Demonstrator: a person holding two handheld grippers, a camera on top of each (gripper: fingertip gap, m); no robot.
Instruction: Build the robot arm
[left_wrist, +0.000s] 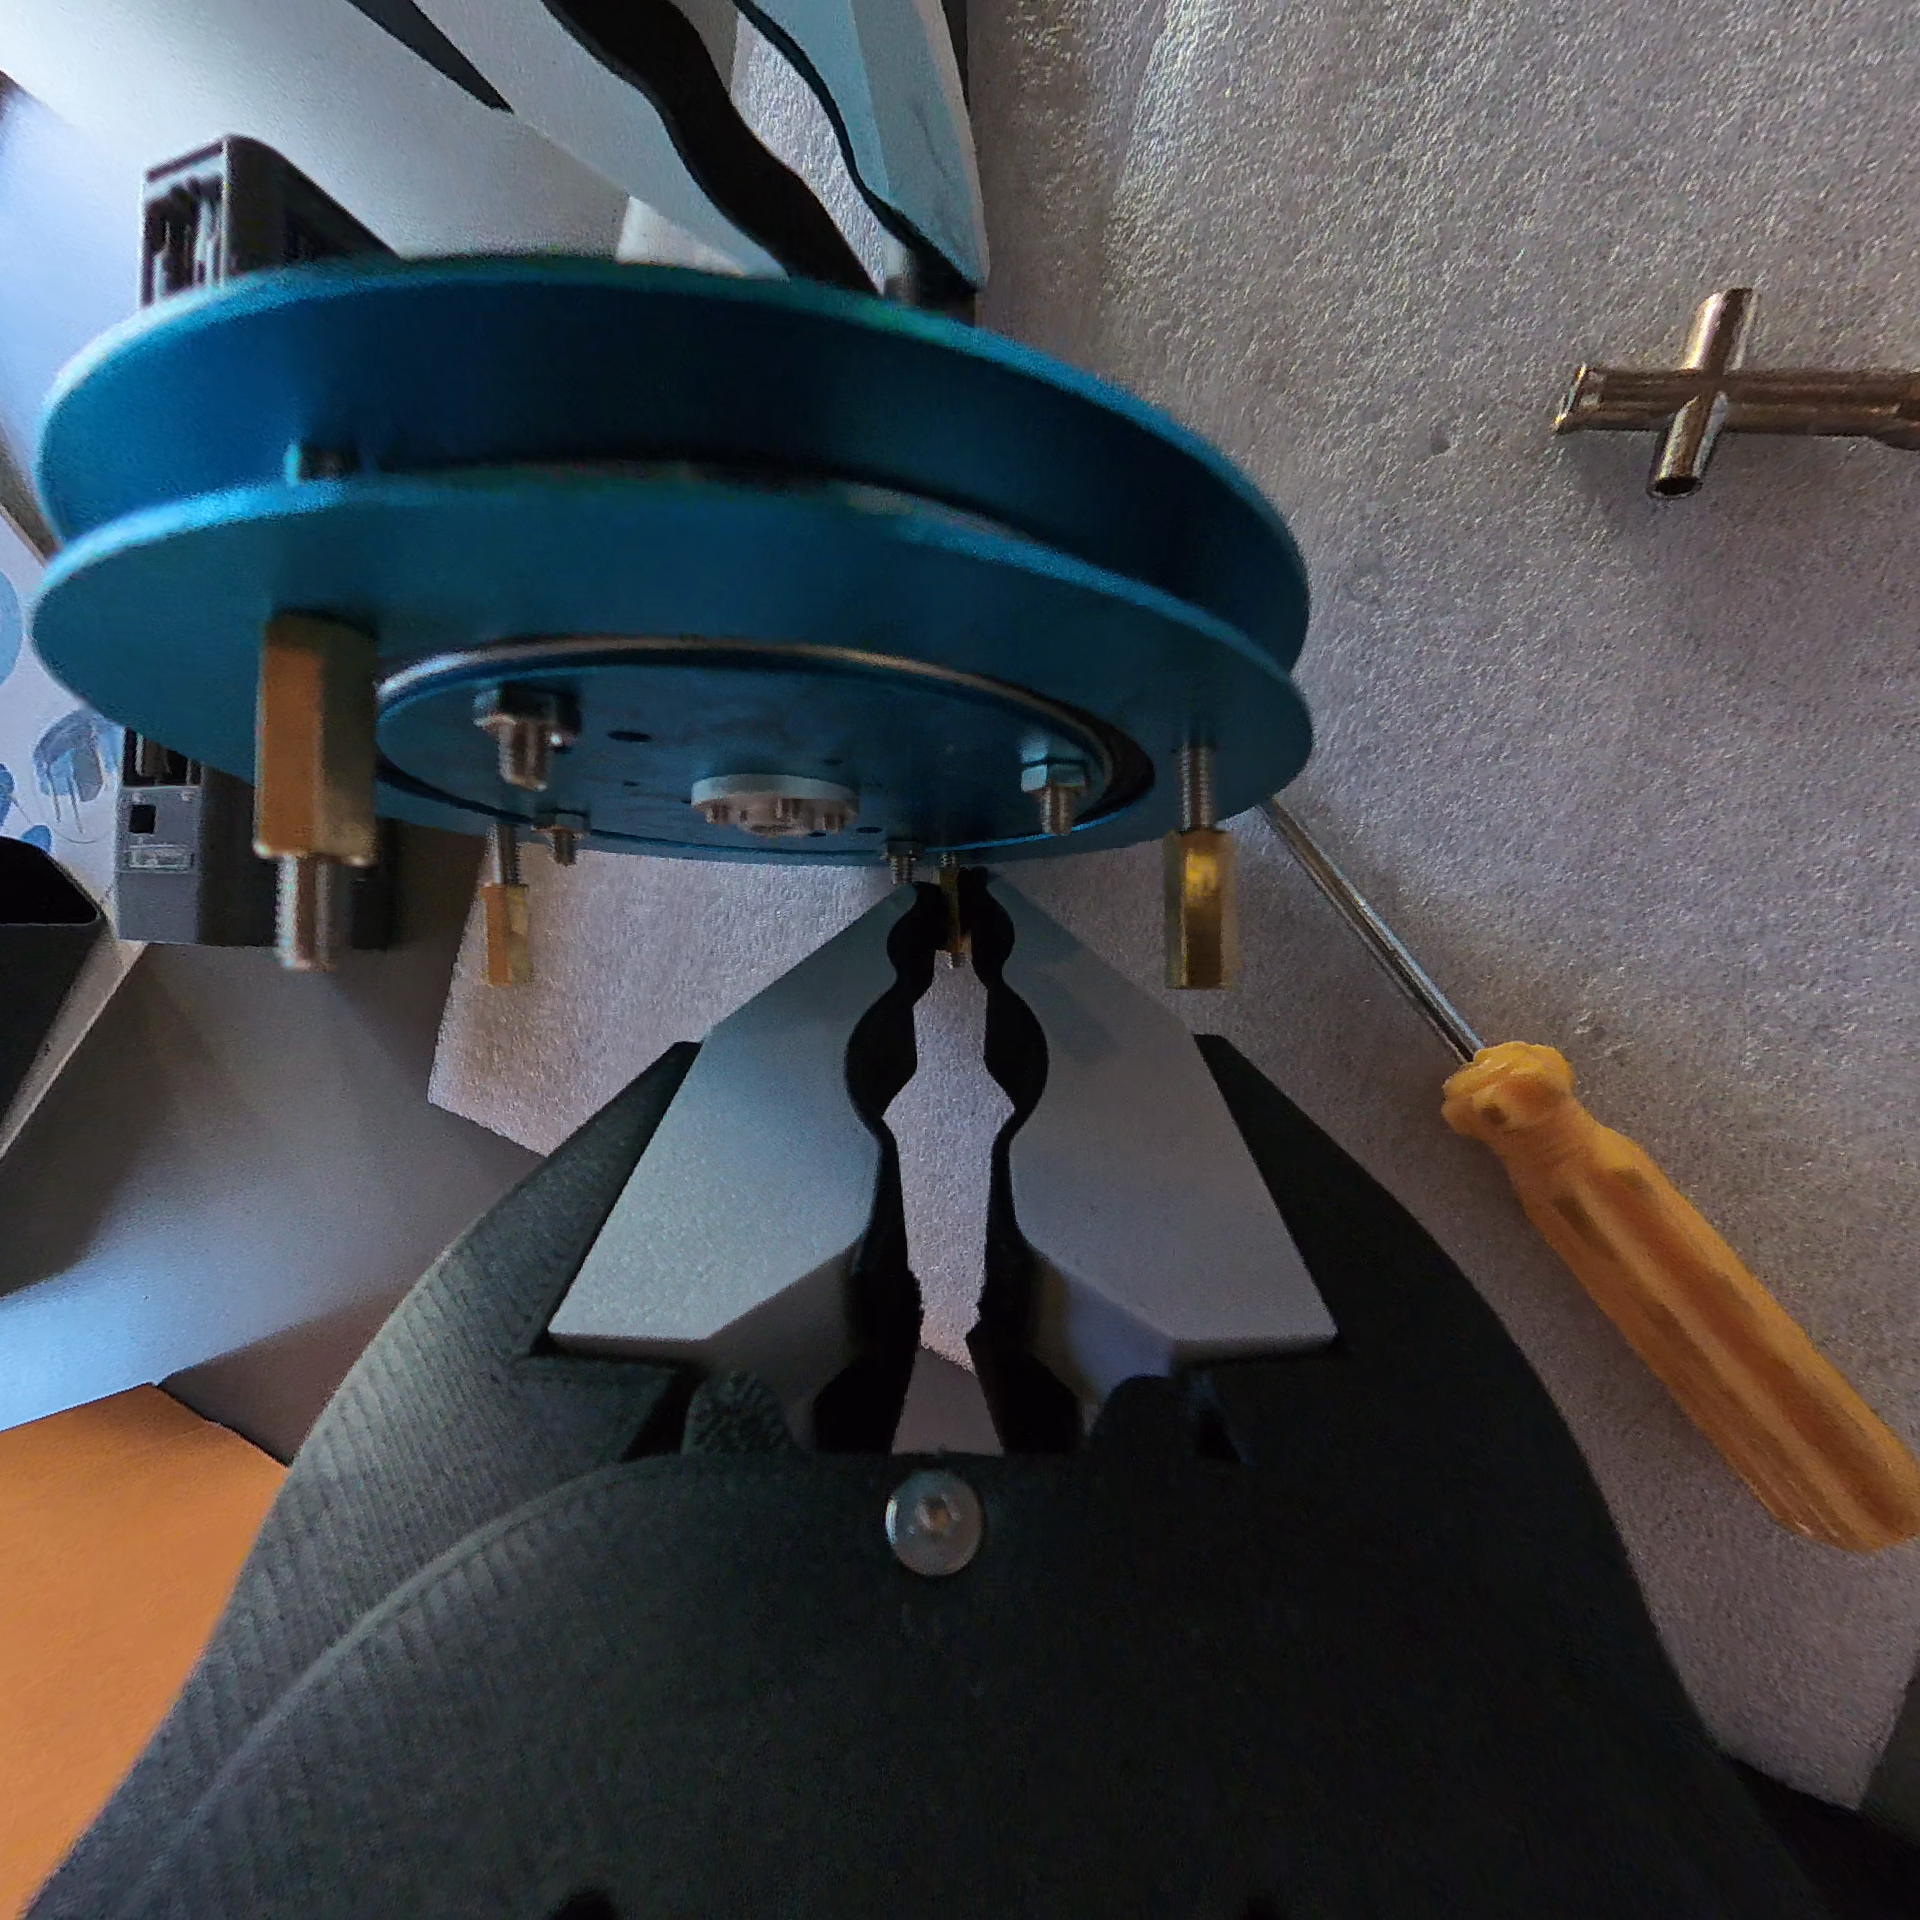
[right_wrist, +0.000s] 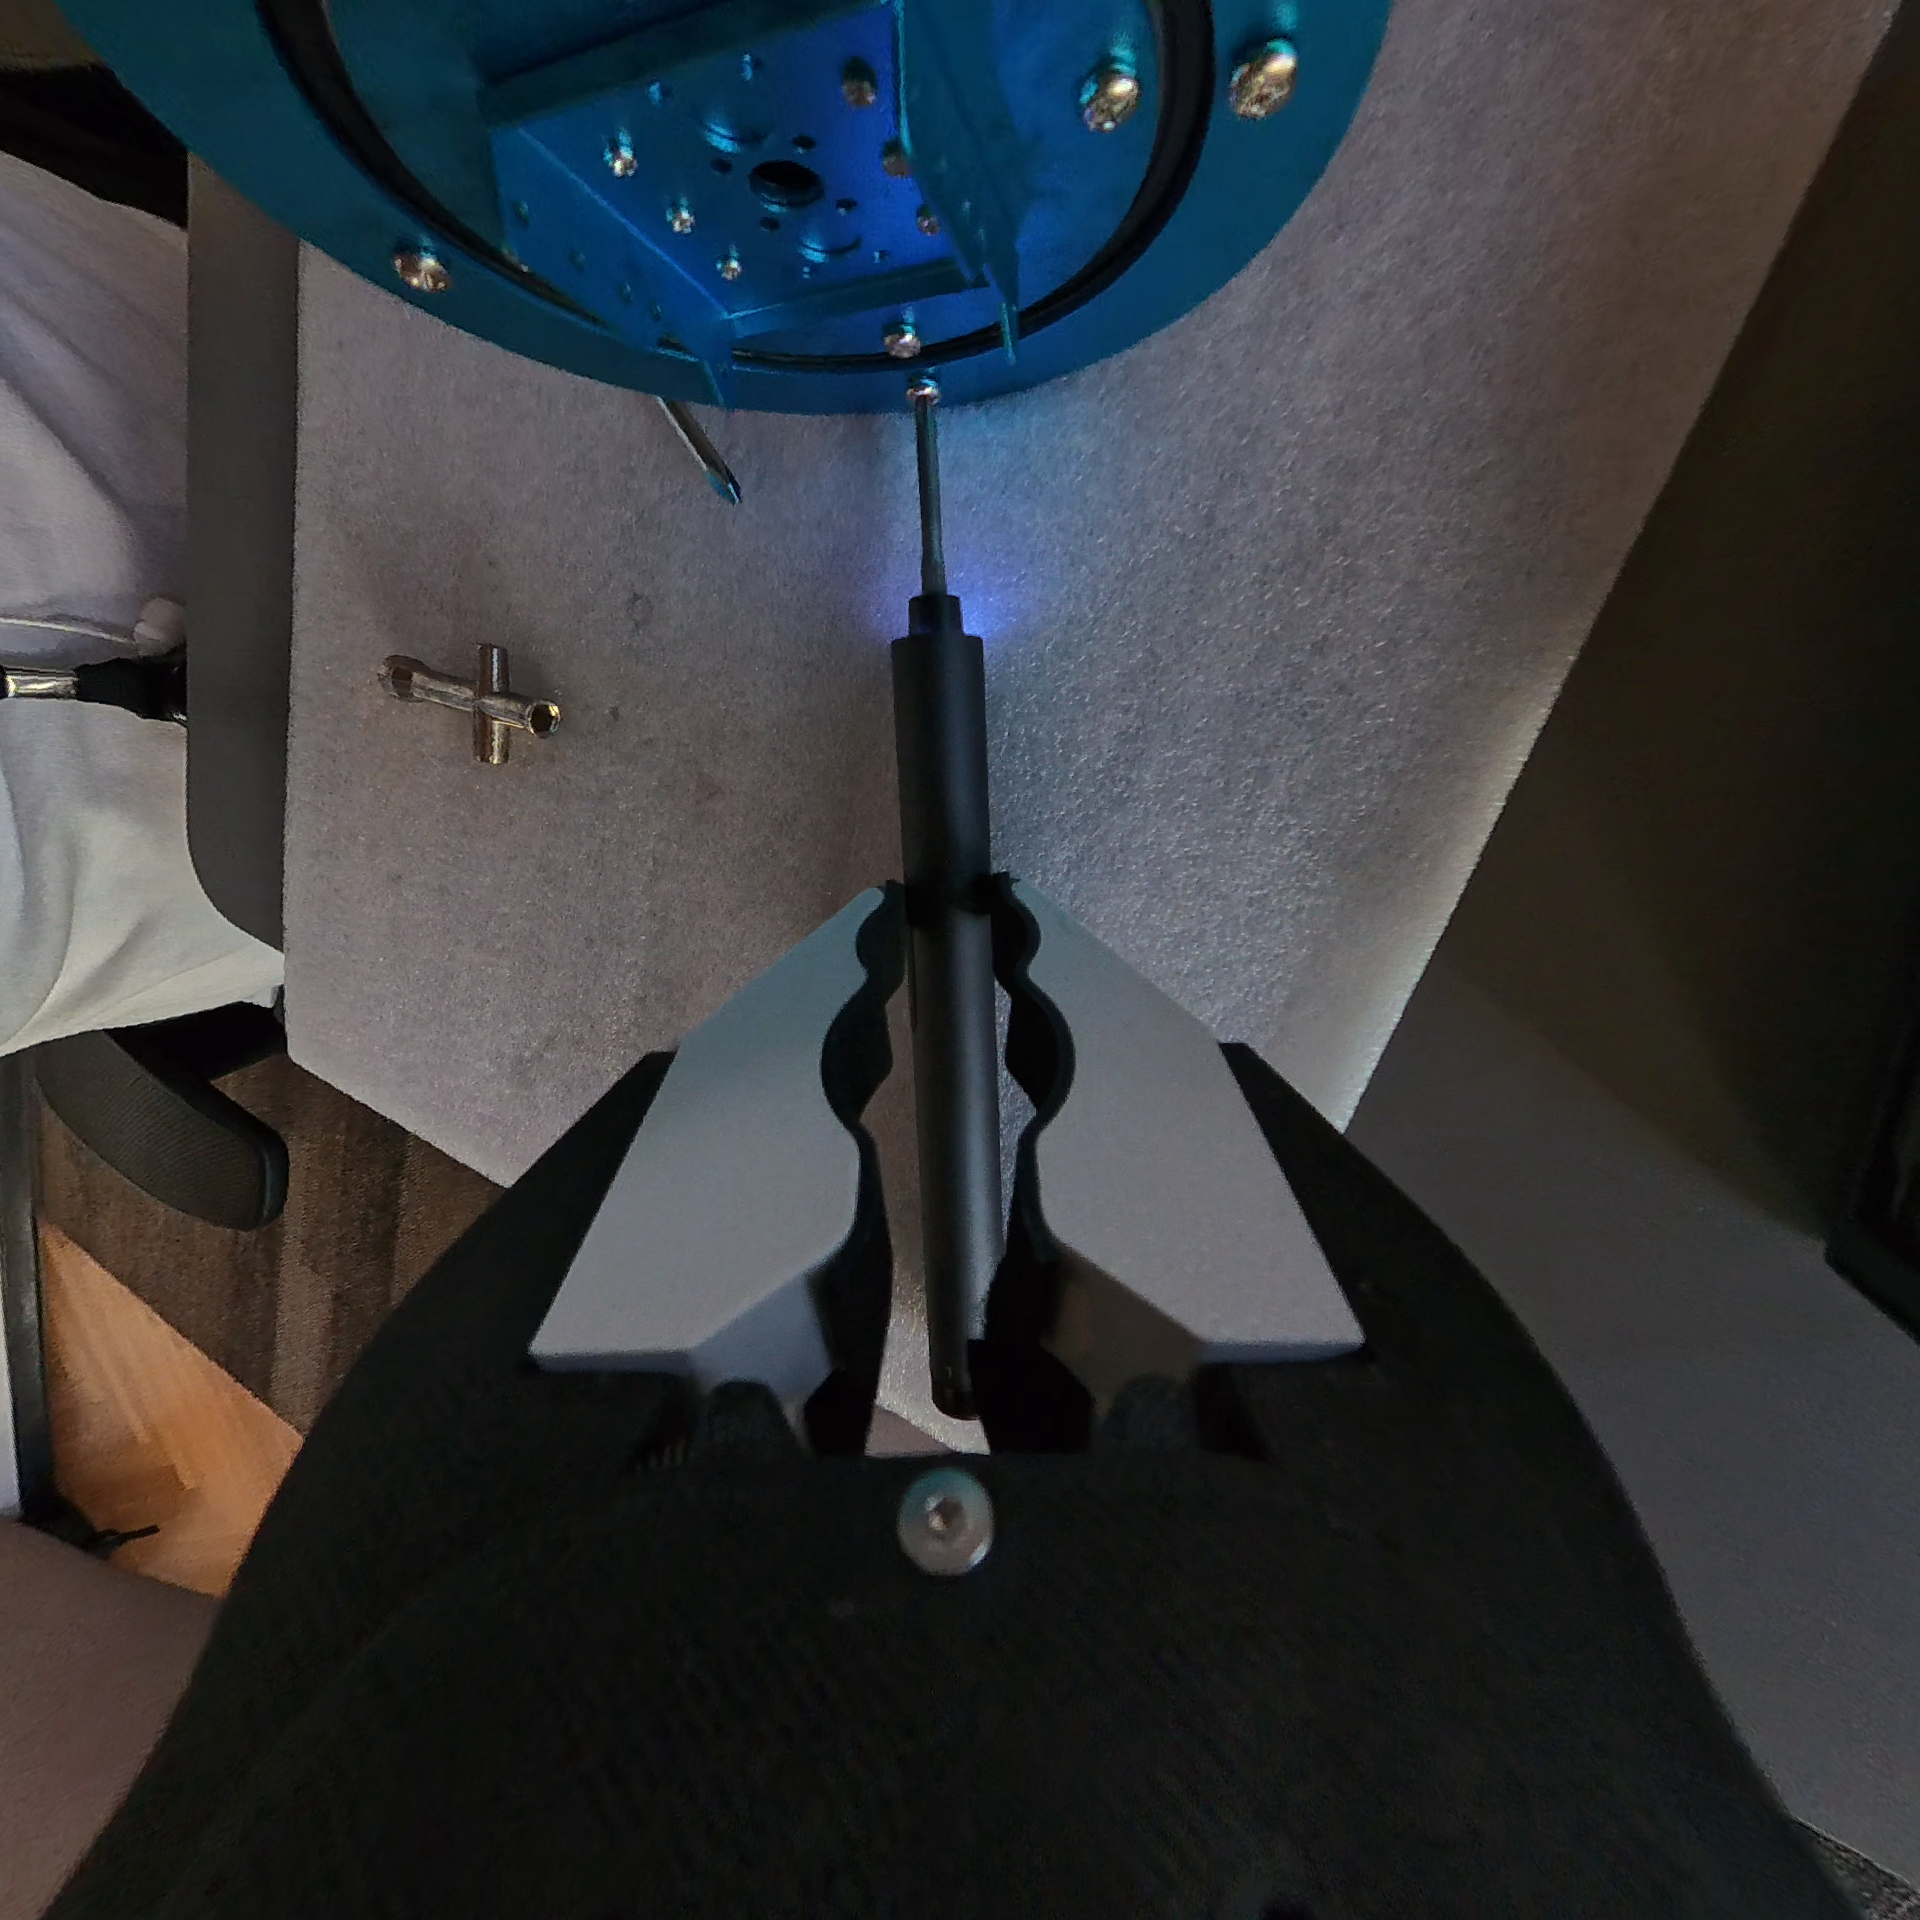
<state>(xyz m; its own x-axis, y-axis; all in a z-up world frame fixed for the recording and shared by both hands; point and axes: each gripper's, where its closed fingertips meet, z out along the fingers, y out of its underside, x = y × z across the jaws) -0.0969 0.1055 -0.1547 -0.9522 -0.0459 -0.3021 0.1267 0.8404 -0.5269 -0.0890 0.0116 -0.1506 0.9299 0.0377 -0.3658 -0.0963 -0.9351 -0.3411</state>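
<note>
The left gripper (left_wrist: 951, 914) pinches a small brass standoff (left_wrist: 954, 925) under the blue disc assembly (left_wrist: 665, 582). The right gripper (right_wrist: 951, 904) clamps a black screwdriver (right_wrist: 940, 790), tip on a rim screw (right_wrist: 923, 390) at 12 o'clock. A yellow screwdriver (left_wrist: 1662, 1278) lies at 4 o'clock, a cross wrench (left_wrist: 1714, 390) at 2.

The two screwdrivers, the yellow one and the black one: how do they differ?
The yellow screwdriver lies loose on the grey foam mat; the black screwdriver is clamped in the right gripper. Yellow has a thick ribbed handle; black is slim and smooth, its tip on a screw. Both have thin metal shafts.
</note>
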